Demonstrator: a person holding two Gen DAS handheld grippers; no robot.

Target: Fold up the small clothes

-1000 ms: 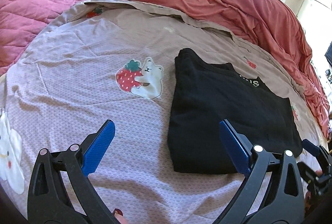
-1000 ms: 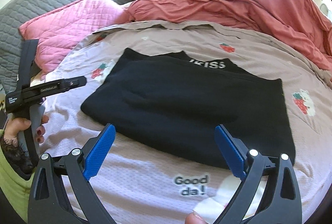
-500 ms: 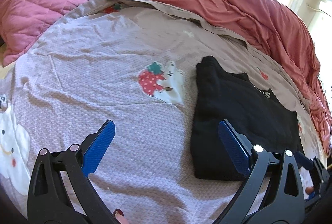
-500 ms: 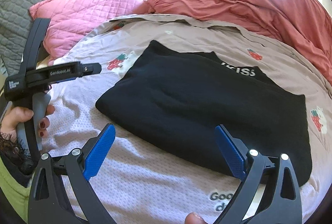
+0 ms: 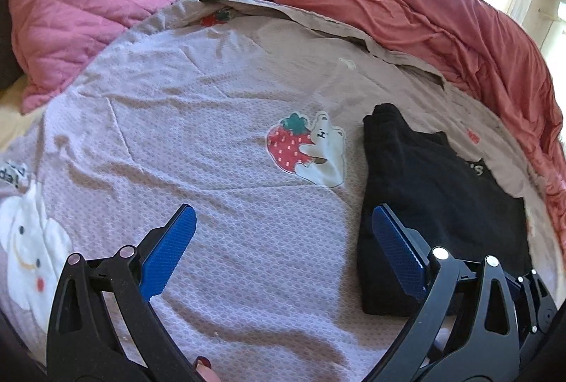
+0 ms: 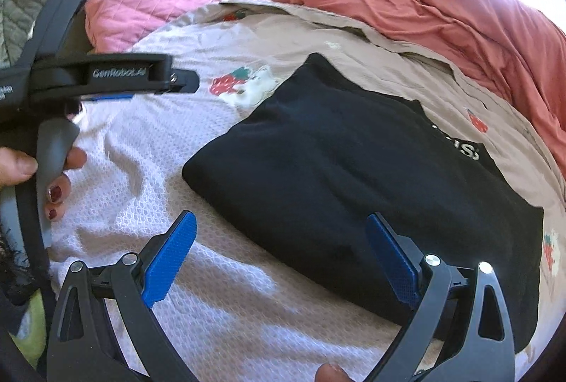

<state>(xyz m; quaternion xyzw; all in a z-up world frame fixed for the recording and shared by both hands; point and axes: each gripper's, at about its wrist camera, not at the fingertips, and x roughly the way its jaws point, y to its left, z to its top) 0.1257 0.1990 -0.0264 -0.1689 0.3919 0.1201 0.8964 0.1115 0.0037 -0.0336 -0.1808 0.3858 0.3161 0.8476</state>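
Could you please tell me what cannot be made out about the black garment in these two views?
- Left wrist view: the black garment's near right corner is hidden behind the left gripper.
- Right wrist view: its white lettering is partly tucked under a fold, so unreadable.
- Both views: its type cannot be told while folded.

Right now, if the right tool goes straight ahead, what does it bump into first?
Probably the folded black cotton shirt. The right tool is open and points at the shirt's near edge, lying on the pale strawberry-print bedspread. Depth is hard to judge, so it might touch the bedspread first.
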